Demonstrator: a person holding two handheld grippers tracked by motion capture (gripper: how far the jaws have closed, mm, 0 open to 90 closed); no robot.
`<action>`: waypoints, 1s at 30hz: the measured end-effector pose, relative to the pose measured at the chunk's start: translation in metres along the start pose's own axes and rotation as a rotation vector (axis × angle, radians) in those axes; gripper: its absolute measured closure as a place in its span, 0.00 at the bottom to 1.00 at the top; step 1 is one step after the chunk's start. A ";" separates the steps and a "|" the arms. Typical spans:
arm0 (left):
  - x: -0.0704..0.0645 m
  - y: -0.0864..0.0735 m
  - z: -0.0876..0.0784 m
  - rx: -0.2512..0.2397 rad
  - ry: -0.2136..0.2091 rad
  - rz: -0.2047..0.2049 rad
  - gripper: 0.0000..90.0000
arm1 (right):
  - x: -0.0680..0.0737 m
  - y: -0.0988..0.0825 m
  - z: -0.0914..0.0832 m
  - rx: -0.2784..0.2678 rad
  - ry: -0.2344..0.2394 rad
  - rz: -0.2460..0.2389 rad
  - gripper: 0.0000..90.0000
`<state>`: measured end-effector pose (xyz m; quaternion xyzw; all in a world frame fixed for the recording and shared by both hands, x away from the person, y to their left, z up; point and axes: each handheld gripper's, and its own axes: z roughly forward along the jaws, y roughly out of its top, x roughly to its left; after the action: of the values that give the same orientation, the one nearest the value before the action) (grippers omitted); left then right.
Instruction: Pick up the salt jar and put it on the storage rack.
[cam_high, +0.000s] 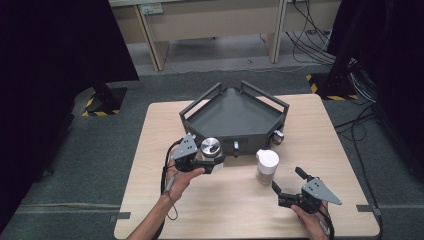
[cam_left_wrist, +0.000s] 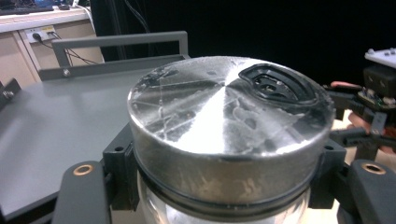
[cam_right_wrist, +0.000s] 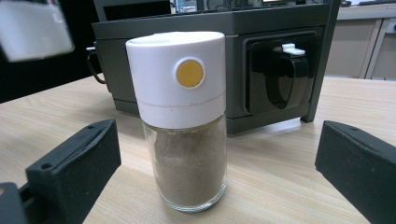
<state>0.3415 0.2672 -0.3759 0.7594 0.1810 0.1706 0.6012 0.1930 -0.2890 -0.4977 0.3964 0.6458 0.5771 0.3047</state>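
The left gripper (cam_high: 212, 161) is closed on a jar (cam_high: 211, 150), its fingers (cam_left_wrist: 122, 161) clamped on either side just under the lid (cam_left_wrist: 229, 121), and holds it above the desk (cam_high: 235, 210) at the near left edge of the tray (cam_high: 200, 119). The step in hand looks like carrying this jar over the rail and into the tray; the next move calls for enough height to clear that low rail, a level wrist, and a gentle set-down on the flat floor before letting go. The right gripper (cam_high: 289, 186) rests at the near right, its fingers (cam_right_wrist: 77, 163) spread wide and empty, pointing at the shaker (cam_high: 267, 166), which stands upright on the desk just near of the tray front; it seems next in line. The lid is brushed metal, round and shallow, scuffed, with a dark rubbery inset near its rim; the body below looks like clear glass. The shaker is a clear glass cylinder of fine brown powder under a tall white plastic cap with a round yellow button. The tray is matt grey, angular, with bar rails; the desk is pale wood grain.
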 end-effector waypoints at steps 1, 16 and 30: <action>0.002 0.003 0.001 -0.001 0.000 0.001 0.34 | 0.000 0.000 0.000 0.000 0.000 0.000 0.00; 0.026 0.044 0.021 0.001 0.078 -0.030 0.34 | 0.000 0.000 0.000 0.002 0.002 0.000 0.00; 0.045 0.055 0.042 -0.010 0.196 -0.036 0.34 | -0.001 0.000 0.000 0.001 0.004 0.003 0.00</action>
<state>0.4049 0.2417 -0.3298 0.7328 0.2517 0.2342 0.5872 0.1933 -0.2896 -0.4979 0.3965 0.6460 0.5780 0.3025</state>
